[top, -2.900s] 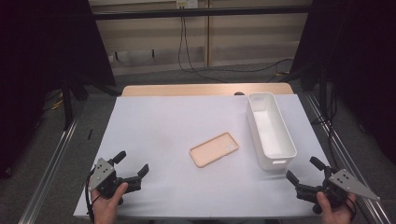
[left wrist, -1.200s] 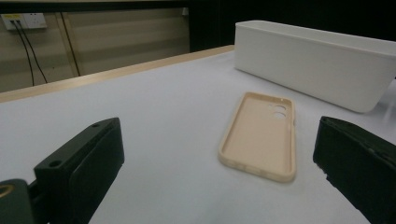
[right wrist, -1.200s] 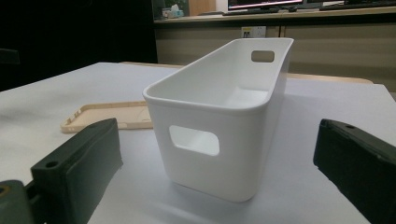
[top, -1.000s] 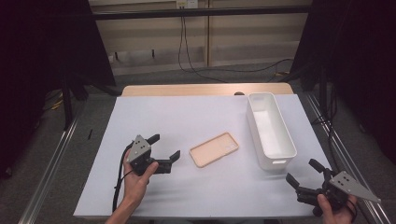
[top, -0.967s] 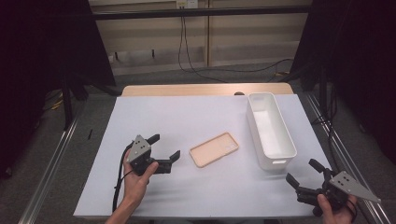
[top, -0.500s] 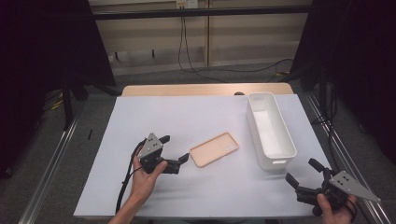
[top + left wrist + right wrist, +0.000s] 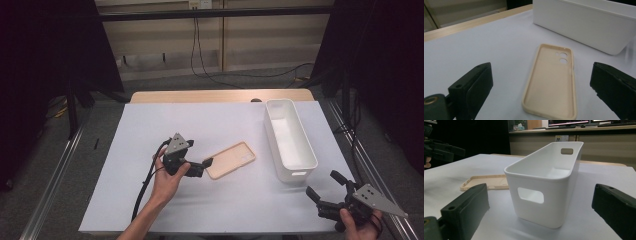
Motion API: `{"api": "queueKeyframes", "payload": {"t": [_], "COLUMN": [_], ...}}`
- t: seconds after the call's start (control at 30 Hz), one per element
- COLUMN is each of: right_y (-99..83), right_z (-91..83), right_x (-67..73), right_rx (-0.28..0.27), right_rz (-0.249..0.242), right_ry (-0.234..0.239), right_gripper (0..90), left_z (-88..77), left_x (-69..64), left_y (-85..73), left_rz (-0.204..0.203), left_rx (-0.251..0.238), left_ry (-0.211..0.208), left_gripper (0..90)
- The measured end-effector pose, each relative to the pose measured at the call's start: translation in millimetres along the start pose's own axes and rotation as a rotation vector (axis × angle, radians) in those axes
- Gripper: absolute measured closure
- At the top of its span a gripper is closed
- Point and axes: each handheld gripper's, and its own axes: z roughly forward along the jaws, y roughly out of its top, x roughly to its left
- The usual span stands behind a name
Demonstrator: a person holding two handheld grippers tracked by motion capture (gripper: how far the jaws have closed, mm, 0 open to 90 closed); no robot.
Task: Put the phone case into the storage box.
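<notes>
A beige phone case [image 7: 231,159] lies hollow side up in the middle of the white mat, its camera holes toward the white bin [image 7: 298,173]. My left gripper [image 7: 199,153] stands open just left of the case's near end. In the left gripper view the case [image 7: 551,82] lies between and just ahead of the spread jaws, with the bin's wall [image 7: 584,27] beyond. My right gripper [image 7: 322,184] stands open at the mat's front right corner, facing the bin's short end [image 7: 556,202]. Nothing is between its jaws.
The long white bin stands empty on the right side of the mat [image 7: 150,125], with handle holes in both short ends. A wooden table edge [image 7: 220,96] runs along the far side. Metal rails flank the table. The other hand's gripper [image 7: 439,147] shows in the right gripper view.
My left gripper has moved from the front left of the mat rightward up to the phone case's near end. The right gripper, the case and the bin have stayed put.
</notes>
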Motion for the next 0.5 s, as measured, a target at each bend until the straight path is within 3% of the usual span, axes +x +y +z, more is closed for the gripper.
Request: {"api": "queueKeyframes", "payload": {"t": [0.1,0.33,0.5], "right_y": [-0.1,-0.8,-0.1], "right_z": [1.2,-0.2,-0.4], "right_x": [-0.2,-0.3,1.3], "right_rx": [-0.001,0.002,0.002], "right_rz": [0.004,0.003,-0.002], "right_ry": [0.003,0.004,0.007], "right_gripper": [0.7,0.7,0.7], "left_z": [5.2,15.5,23.9], "left_x": [1.8,10.1,12.5], "left_y": [2.2,7.9,9.9], "left_rz": [-0.02,-0.021,-0.013], "left_rx": [0.005,0.062,0.125], "left_ry": [-0.014,-0.035,-0.064], "left_gripper": [5.7,5.7,6.4]}}
